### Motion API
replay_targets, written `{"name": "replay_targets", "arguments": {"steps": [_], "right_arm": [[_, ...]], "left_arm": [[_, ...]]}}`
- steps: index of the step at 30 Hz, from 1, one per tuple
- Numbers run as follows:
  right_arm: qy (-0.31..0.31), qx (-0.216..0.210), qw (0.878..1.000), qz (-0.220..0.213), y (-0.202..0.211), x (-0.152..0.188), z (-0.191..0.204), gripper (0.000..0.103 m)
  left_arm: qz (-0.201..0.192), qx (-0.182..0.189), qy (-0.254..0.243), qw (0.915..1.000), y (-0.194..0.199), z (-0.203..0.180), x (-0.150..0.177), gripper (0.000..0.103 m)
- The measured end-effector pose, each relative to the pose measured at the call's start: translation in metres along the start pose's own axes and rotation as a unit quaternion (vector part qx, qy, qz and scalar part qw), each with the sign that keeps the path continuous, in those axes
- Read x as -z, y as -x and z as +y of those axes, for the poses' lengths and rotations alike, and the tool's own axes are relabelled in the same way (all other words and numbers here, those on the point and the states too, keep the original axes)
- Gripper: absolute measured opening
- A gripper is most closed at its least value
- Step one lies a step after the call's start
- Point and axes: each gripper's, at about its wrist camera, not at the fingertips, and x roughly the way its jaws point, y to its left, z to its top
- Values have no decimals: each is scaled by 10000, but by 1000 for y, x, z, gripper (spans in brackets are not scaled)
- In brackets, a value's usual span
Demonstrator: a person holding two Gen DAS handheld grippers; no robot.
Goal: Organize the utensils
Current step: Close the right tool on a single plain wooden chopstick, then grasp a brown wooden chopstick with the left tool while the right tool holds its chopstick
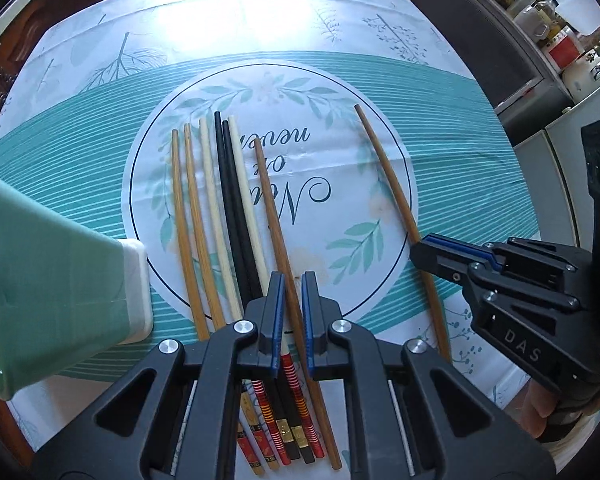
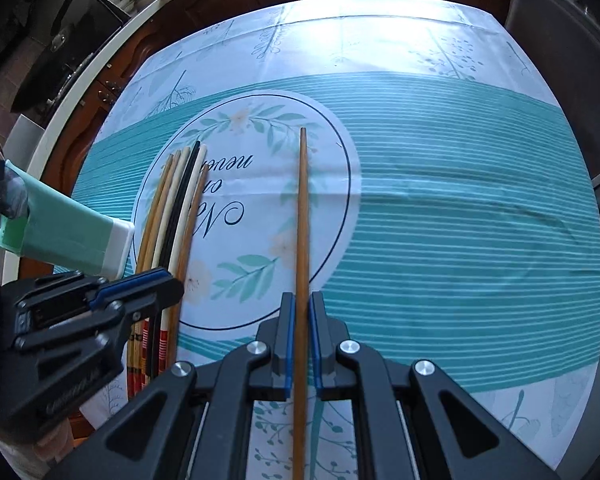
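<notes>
On a table covered by a white and teal tablecloth (image 1: 440, 168) printed with leaves and a round wreath, chopsticks lie lengthwise, tips pointing away from the cameras.

The left gripper (image 1: 292, 320) points steeply down with its blue-padded jaws drawn nearly together around a dark brown chopstick (image 1: 276, 216), the rightmost stick of a tight row. The pads appear to press its sides.

That row (image 1: 220, 208) holds two tan bamboo sticks, a cream one, two black ones and another cream one, lying side by side and touching, with red and gold patterned handle ends nearest the camera.

The right gripper (image 2: 302, 340) also points steeply down, jaws narrowed onto a second brown chopstick (image 2: 302, 216) that lies alone, well apart from the row to its right. The stick runs straight between the blue pads, which seem to grip it.

A pale green box with a white end (image 1: 132, 288) lies tilted just left of the row. Whether anything is inside cannot be told.
</notes>
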Motion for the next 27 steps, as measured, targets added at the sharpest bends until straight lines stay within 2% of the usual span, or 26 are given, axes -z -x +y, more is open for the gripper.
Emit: {"name": "replay_targets", "arguments": {"steps": [10,16,22,27], "right_arm": [[1,-112,9999,16,2,4,-3,7],[120,51,9998,135,2,5,2,7],[343,421,9979,355,-2,-4,10,7],[703,789,9933,465,-7,-11,22,7]], "left_arm": [[282,-464,-226,9983,-24,-26,-14,7],[515,-689,-422,9954,-32,-42,-23,7],[686,-653,-431,9946,-34,-45,-32,7],[530,-414,-362,9971,-28,-33,-27,5]]}}
